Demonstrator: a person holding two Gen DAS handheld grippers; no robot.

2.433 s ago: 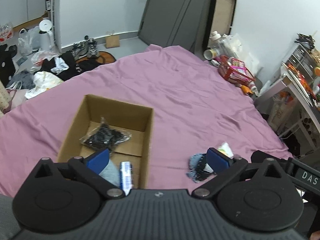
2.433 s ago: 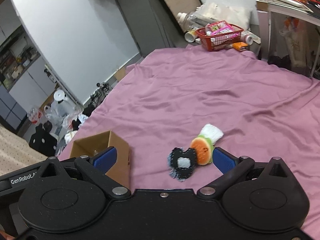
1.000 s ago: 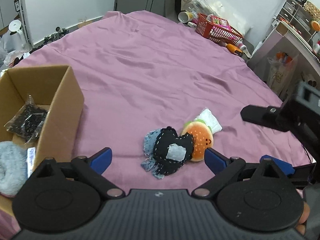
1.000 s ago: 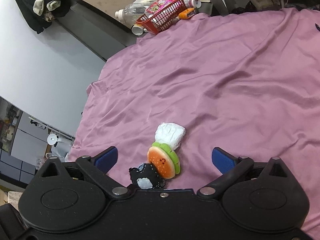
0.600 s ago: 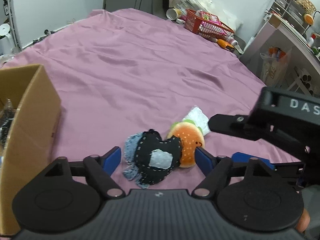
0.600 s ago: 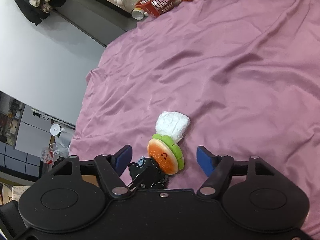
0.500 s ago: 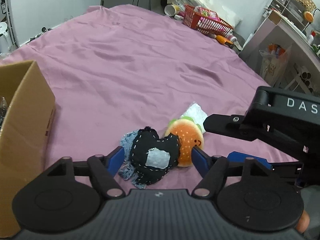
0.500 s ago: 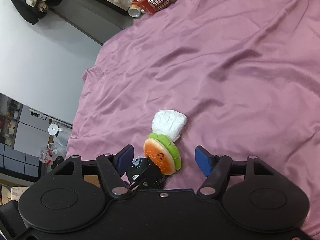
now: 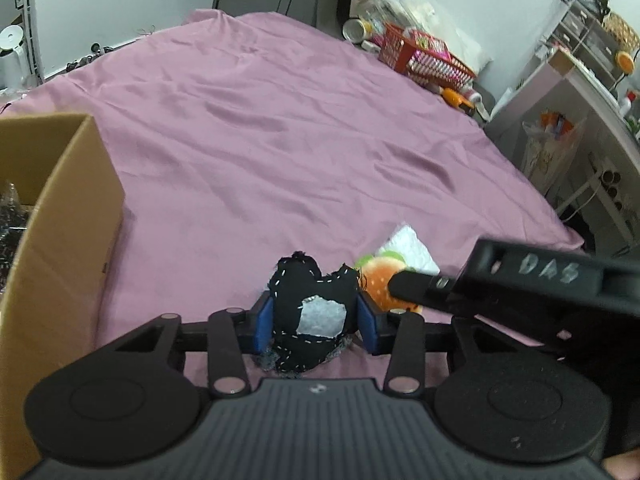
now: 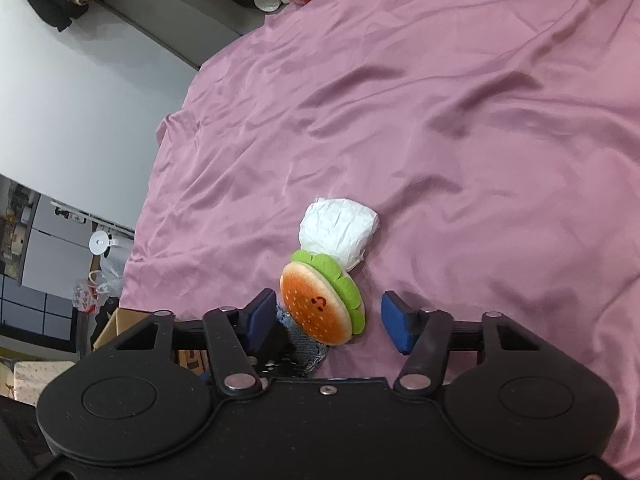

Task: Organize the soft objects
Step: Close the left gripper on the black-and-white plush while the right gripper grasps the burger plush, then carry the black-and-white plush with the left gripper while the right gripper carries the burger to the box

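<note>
The left gripper point(image 9: 316, 322) sits nearest the left wrist camera, its blue fingers point(image 9: 263, 320) clenched on a black stitched plush point(image 9: 310, 312) with white dashed seams and a pale patch on its front. The plush rests on the pink bedsheet point(image 9: 280, 140), with a frayed denim piece point(image 10: 306, 340) under it.

Just beside it to the right lies the hamburger plush point(image 10: 320, 304) — orange bun, green felt rim, a small stitched face. The right gripper point(image 10: 328, 320) brackets this plush with its fingers point(image 10: 394, 326) spread on either side; the left pad is close to the bun, the right pad stands clear, so nothing is clamped. In the left wrist view the right gripper's body carries the lettering "DAS" point(image 9: 550, 270).

A white wadded packet point(image 10: 340, 234) touches the far side of the hamburger.

A cardboard box point(image 9: 64, 216) stands to the left on the bed — a dark bagged item shows inside at its edge.

Beyond the bed, a red basket point(image 9: 424, 60) holds packaged goods; their print is unreadable.
</note>
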